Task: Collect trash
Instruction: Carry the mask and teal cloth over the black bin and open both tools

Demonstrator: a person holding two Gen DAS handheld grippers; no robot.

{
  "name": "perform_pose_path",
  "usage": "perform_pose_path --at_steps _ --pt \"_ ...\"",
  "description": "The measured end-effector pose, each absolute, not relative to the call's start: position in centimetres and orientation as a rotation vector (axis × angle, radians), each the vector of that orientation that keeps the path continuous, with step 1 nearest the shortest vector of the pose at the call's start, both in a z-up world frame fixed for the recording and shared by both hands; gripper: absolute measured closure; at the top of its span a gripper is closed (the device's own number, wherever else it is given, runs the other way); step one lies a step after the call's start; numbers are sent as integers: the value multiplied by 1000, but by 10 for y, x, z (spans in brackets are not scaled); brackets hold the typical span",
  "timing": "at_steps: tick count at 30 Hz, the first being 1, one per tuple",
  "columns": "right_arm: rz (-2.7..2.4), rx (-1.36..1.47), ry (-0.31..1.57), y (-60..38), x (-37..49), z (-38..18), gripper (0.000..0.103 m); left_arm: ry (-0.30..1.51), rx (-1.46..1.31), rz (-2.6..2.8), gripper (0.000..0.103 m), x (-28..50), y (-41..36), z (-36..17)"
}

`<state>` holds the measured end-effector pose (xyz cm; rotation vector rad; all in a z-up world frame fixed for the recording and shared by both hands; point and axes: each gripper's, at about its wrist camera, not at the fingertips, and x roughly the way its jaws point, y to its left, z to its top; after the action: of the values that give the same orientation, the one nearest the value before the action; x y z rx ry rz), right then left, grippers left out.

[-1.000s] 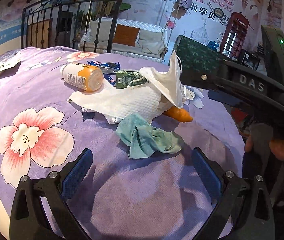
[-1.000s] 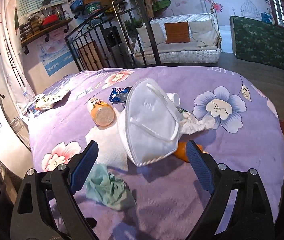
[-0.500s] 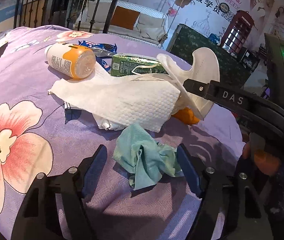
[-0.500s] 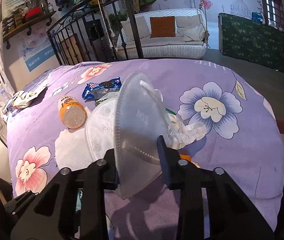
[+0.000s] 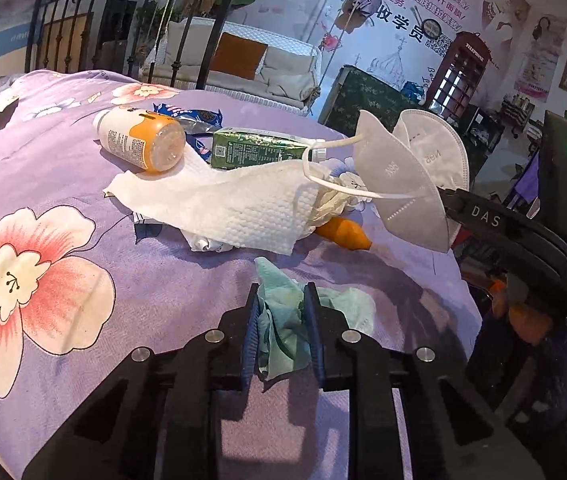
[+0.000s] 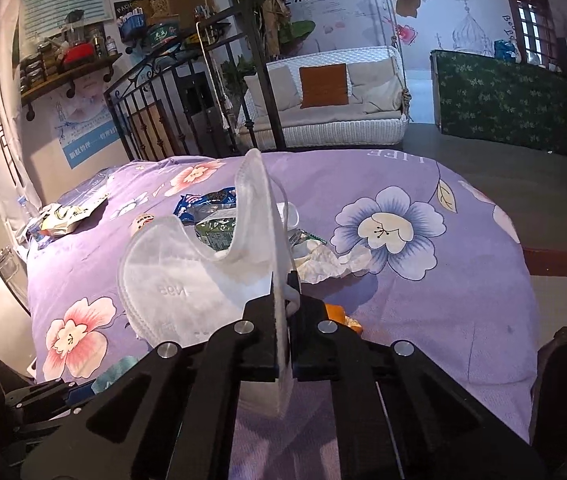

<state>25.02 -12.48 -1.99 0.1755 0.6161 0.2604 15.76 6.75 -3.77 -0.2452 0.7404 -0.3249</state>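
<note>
Your left gripper [image 5: 281,312] pinches the green tissue [image 5: 283,332], your right gripper [image 6: 283,312] the mask [image 6: 187,276]; its strap [image 5: 335,190], centre frame, may snag the paper towel [image 5: 235,208].

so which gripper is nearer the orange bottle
Left. The left gripper sits on the bed a short way in front of the orange bottle; the right gripper is off to the side, beyond the mask.

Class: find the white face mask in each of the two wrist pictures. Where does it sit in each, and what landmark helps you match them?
Left wrist view: mask upper right, clamped in the right gripper.
Right wrist view: mask centre, pinched edge-on just ahead of the camera.
Shared landmark: the green carton behind it.
</note>
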Motion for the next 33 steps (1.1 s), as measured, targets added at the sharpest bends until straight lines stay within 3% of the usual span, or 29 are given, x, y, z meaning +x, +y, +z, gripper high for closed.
perform_pose_path --at_steps 18,33 --pt "197 267 555 -202 168 -2 99 652 -223 -447 82 116 20 -6" --pt "-68 333 596 -328 100 -27 99 666 -133 -642 82 92 -62 -10"
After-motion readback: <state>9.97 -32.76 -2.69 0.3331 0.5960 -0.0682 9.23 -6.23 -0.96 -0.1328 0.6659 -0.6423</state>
